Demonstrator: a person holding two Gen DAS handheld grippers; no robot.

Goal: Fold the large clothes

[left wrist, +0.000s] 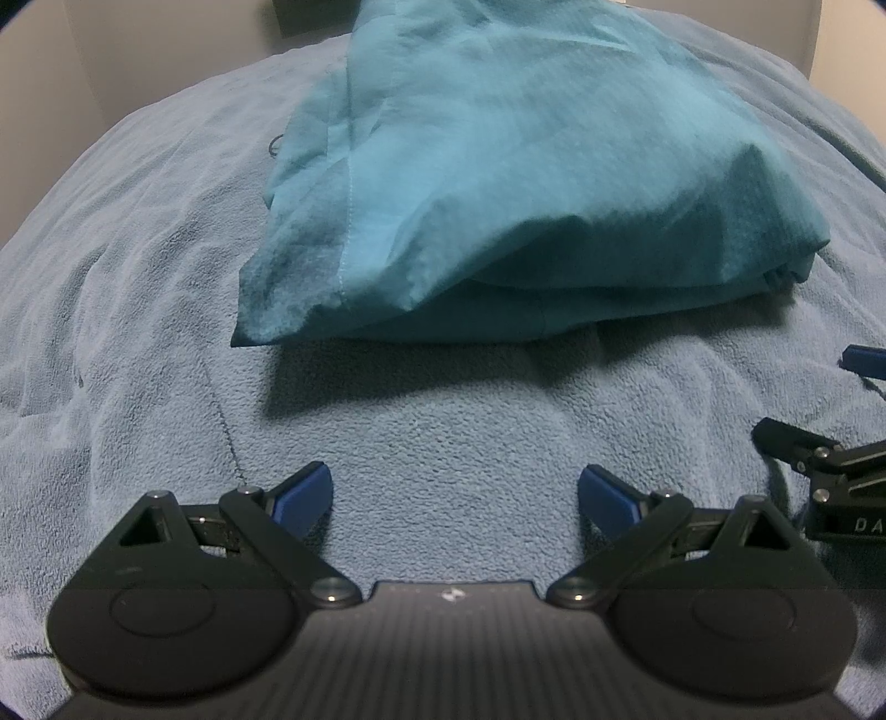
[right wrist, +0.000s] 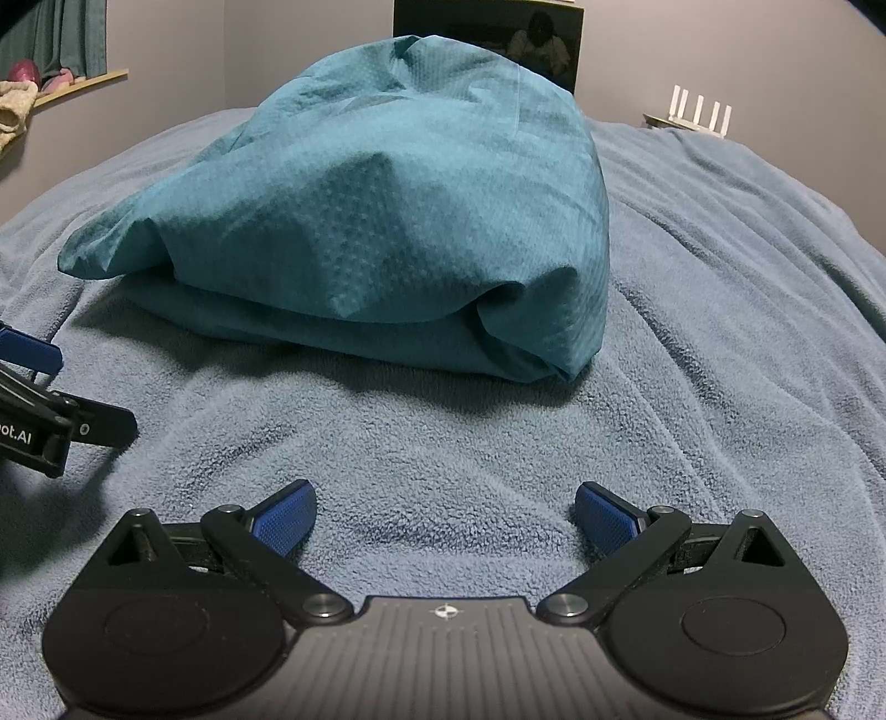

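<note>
A teal garment (left wrist: 498, 183) lies folded in a thick bundle on a light blue fleece blanket (left wrist: 138, 277); it also shows in the right wrist view (right wrist: 376, 232). My left gripper (left wrist: 454, 495) is open and empty, low over the blanket, a short way in front of the bundle's near edge. My right gripper (right wrist: 446, 512) is open and empty, also in front of the bundle. The two grippers sit side by side: the right one shows at the left wrist view's right edge (left wrist: 830, 471), the left one at the right wrist view's left edge (right wrist: 33, 410).
The blanket (right wrist: 720, 332) covers the whole bed surface. A white router with antennas (right wrist: 695, 116) and a dark picture (right wrist: 487, 39) stand behind the bed. A shelf with soft items (right wrist: 50, 83) is at the far left wall.
</note>
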